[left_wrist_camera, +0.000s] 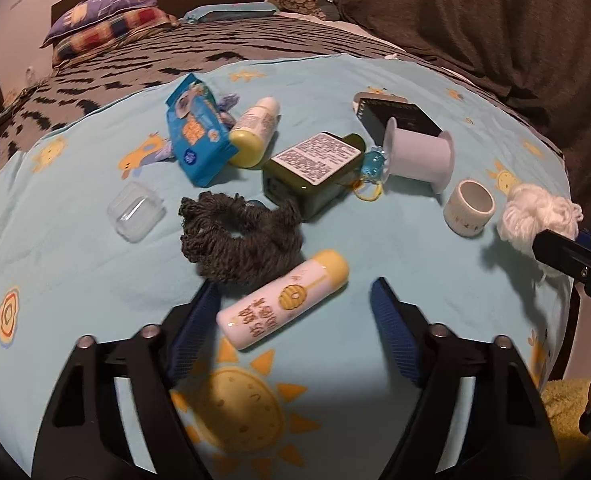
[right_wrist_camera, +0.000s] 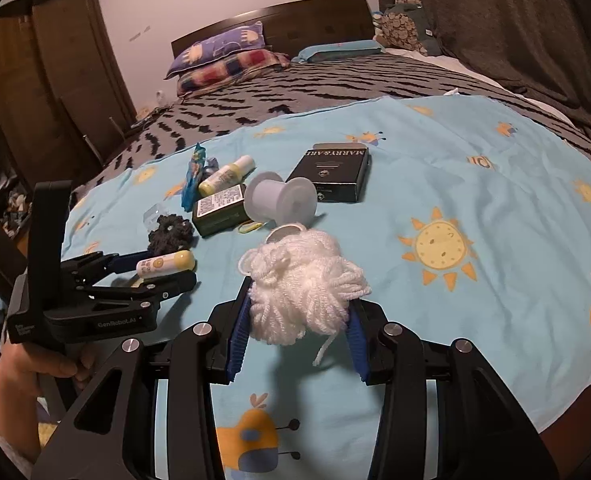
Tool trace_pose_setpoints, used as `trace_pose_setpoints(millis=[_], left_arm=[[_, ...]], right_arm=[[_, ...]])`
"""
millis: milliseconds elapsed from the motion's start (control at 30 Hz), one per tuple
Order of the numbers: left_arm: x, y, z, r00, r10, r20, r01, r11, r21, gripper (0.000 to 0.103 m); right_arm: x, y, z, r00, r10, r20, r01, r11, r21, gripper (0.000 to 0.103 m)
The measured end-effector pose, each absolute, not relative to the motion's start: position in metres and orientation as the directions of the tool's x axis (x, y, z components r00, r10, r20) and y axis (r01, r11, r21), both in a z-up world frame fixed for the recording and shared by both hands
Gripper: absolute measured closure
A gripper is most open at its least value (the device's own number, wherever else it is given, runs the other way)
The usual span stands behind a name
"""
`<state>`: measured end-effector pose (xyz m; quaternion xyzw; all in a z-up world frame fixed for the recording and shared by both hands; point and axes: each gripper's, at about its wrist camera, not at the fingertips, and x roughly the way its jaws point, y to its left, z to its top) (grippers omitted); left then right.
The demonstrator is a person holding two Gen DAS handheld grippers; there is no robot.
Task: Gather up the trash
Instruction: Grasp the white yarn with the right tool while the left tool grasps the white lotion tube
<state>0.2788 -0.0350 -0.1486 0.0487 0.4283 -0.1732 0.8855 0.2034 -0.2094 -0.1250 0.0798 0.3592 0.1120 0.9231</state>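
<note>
**Yarn's in hand, now eyeing the little honey tube**

So my right gripper (right_wrist_camera: 299, 316) is clamped on the white yarn bundle (right_wrist_camera: 299, 284), both blue pads sunk into its sides and a loose strand dangling underneath. It looks lifted a bit off the blue sun-print sheet (right_wrist_camera: 495, 184), going by the shadow under it. Soft, squashy, weighs next to nothing I'd guess, so the only worry is a strand snagging or the whole wad slipping out if I ease the squeeze.

My left gripper (left_wrist_camera: 295, 312) is spread wide with nothing pinched. The white tube with the yellow cap (left_wrist_camera: 283, 300) lies between the fingers (left_wrist_camera: 195, 332), slanted, cap end away from me. The left pad looks right up against its lower end; the right pad stands well clear.

That tube looks like smooth rigid plastic, light, round, so I reckon it'll want to roll or squirt out sideways. I'd close across the middle of the body, not the cap, and square up to it first since it sits at a slant.

The grey yarn scrunchie (left_wrist_camera: 239, 236) sits just behind the tube, near enough to catch a fingertip if I'm sloppy
</note>
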Motion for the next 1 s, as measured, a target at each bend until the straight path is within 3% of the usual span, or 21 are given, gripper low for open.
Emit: trace_pose_setpoints(millis=[500,700,1000], left_arm=[[0.258,-0.052,-0.146,0.552,-0.328,-0.767,0.399,0.911,-0.103,0.083],[0.243,-0.054,-0.142,0.566,-0.312,-0.763,0.38,0.92,-0.095,0.084],[0.155,-0.047,-0.112,0.632,-0.331,-0.701,0.358,0.927,-0.114,0.085]], right_arm=[[0.187,-0.214,-0.125,0.713,0.278,-0.644,-0.151,0.957,0.246,0.06],[0.171,-0.218,-0.126,0.716,0.263,-0.646,-0.136,0.961,0.241,0.06],[0.121,-0.215,-0.109,0.739,0.261,-0.621,-0.144,0.962,0.232,0.06]])
